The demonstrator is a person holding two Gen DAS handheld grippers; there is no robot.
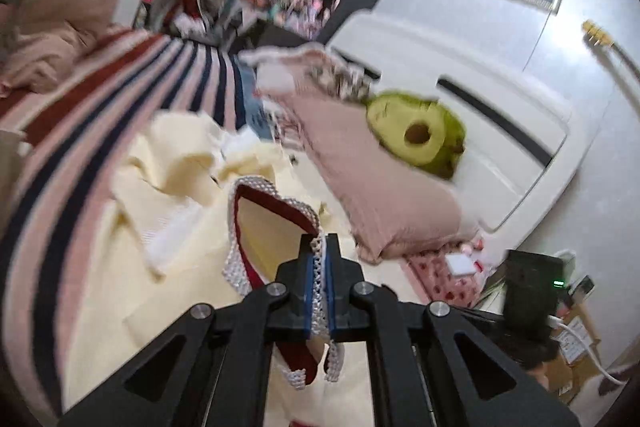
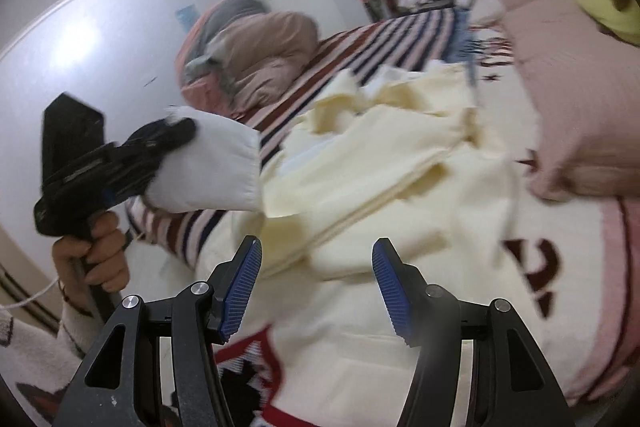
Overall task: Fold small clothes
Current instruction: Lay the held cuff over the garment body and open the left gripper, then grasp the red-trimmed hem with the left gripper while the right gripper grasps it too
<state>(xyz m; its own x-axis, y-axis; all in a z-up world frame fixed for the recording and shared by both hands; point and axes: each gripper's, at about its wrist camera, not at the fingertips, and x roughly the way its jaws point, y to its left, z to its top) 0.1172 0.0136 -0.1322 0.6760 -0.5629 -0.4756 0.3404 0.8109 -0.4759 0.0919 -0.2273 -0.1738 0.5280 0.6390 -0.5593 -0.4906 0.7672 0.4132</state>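
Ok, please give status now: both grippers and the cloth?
Left gripper shut on white-trimmed red garment. Right gripper open, empty, over cream clothes. Nothing blocking.

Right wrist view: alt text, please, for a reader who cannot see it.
The open right gripper hovers over cream clothes on a bed, while the left gripper at left holds up a small white garment.

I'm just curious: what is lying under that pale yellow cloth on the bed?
Under the pale yellow cloth a striped blanket shows at its far edge and a white blanket with red letters at its near edge. Whatever lies beneath its crumpled middle is covered.
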